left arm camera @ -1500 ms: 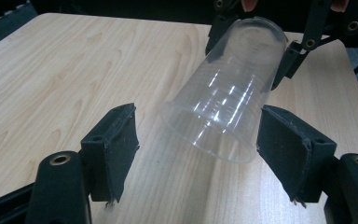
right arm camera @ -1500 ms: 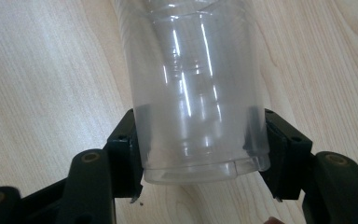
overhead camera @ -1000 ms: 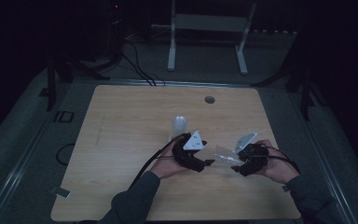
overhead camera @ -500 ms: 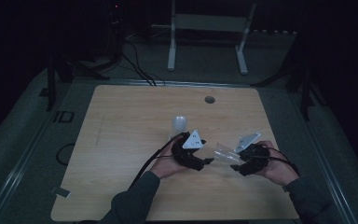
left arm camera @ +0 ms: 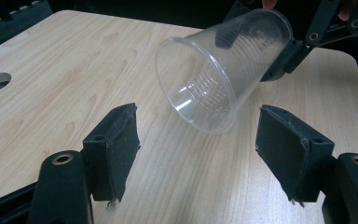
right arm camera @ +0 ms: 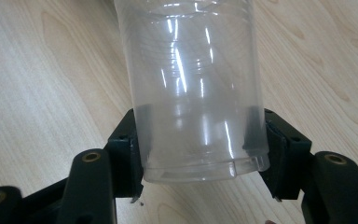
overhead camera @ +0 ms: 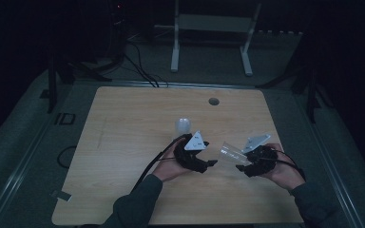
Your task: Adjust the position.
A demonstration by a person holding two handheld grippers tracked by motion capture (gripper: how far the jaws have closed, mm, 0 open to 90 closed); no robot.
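Room: dark around you, with a white metal stand and cables on the floor beyond the wooden table, which has a round cable hole near its far edge.
High view, left gripper: you hold it near the table's middle, its grey three-cornered plate on top, its jaws pointing toward the right gripper.
High view, right gripper: just beside the left one, its jaws pointing back toward it, with the clear plastic cup between the two tools.
High view, second cup: a pale cup stands on the table just beyond your left gripper, apart from it.
Left gripper view, jaws: your two black pads stand well apart with bare wood between them; nothing is held.
Left gripper view, cup: ahead of your jaws and above the tabletop, tilted on its side, open mouth facing you, its base end clamped by the right gripper at the far side.
Right gripper view, grip: your right gripper presses on both sides of the clear cup near its base; the cup points away from you over the wood.
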